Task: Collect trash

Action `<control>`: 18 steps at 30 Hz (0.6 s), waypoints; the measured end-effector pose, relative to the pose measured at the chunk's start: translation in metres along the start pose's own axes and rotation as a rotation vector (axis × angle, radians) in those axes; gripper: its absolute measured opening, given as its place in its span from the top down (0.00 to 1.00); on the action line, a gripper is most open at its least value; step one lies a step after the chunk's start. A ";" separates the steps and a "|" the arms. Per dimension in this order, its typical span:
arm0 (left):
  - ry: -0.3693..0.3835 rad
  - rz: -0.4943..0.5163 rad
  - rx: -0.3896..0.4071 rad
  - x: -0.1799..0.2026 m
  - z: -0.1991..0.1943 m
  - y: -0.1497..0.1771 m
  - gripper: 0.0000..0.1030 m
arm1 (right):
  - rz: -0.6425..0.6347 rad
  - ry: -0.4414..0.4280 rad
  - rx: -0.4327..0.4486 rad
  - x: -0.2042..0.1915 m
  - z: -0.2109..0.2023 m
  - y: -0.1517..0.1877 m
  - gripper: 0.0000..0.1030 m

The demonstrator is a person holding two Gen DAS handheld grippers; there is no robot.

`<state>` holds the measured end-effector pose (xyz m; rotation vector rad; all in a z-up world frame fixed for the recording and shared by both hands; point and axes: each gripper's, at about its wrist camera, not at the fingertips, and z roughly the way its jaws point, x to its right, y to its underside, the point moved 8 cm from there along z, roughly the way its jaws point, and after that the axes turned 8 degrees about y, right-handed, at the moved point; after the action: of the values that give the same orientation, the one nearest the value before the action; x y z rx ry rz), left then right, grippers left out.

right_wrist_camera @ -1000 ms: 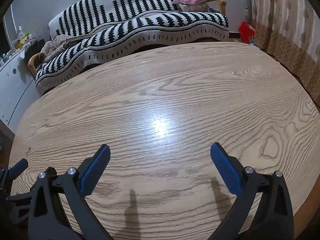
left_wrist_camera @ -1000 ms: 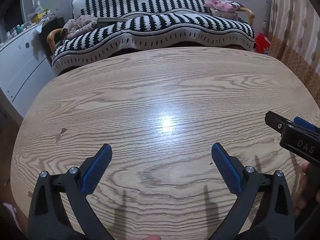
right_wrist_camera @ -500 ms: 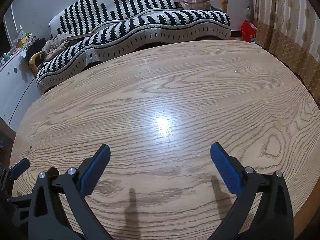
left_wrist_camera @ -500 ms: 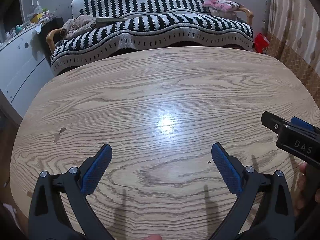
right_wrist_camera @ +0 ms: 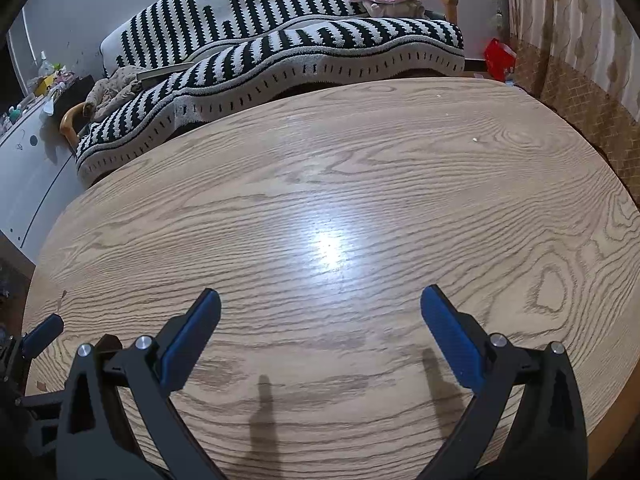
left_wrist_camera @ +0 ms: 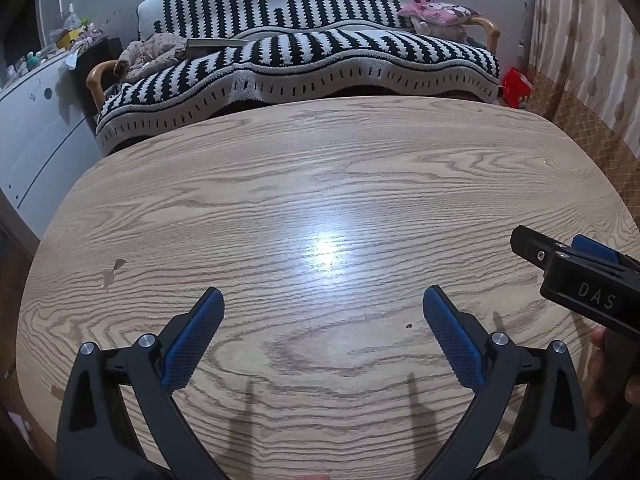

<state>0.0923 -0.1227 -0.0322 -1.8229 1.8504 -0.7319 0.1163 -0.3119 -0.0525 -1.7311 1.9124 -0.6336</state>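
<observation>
My left gripper (left_wrist_camera: 323, 300) is open and empty, held low over the near part of a wooden table (left_wrist_camera: 320, 168). My right gripper (right_wrist_camera: 320, 300) is open and empty too, beside it on the right; its body shows at the right edge of the left wrist view (left_wrist_camera: 576, 276). The left gripper's finger shows at the left edge of the right wrist view (right_wrist_camera: 42, 334). No piece of trash shows on the table, only a small dark speck (left_wrist_camera: 409, 325), a tiny white crumb (right_wrist_camera: 475, 139) and a chipped mark (left_wrist_camera: 114, 270).
A sofa with a black-and-white striped cover (left_wrist_camera: 296, 60) stands behind the table. A pink cushion (left_wrist_camera: 438, 12) lies at its right end, crumpled cloth (left_wrist_camera: 150, 54) at its left. A white cabinet (left_wrist_camera: 36, 128) is at left, a red bag (left_wrist_camera: 516, 84) and curtain (left_wrist_camera: 580, 40) at right.
Both grippers stay open over the table. The right gripper's view has tilted slightly, with the sofa shifting a little to the right and up.
</observation>
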 end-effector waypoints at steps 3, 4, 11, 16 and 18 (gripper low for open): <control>0.001 0.004 -0.004 0.002 0.001 0.001 0.06 | 0.000 0.001 0.000 0.000 0.000 0.000 0.06; 0.001 0.005 -0.004 0.001 0.001 0.001 0.06 | -0.001 0.000 -0.001 0.000 0.000 0.000 0.06; -0.093 0.045 0.014 -0.002 0.000 0.000 0.06 | -0.002 -0.001 -0.002 0.001 0.000 0.000 0.06; -0.016 0.015 0.022 -0.002 0.003 0.003 0.06 | 0.001 0.000 -0.002 0.001 0.002 0.000 0.06; -0.011 0.017 0.019 -0.001 0.006 0.003 0.06 | 0.001 0.004 -0.001 0.001 0.003 0.001 0.06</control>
<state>0.0936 -0.1217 -0.0388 -1.7935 1.8433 -0.7297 0.1172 -0.3132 -0.0552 -1.7314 1.9168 -0.6366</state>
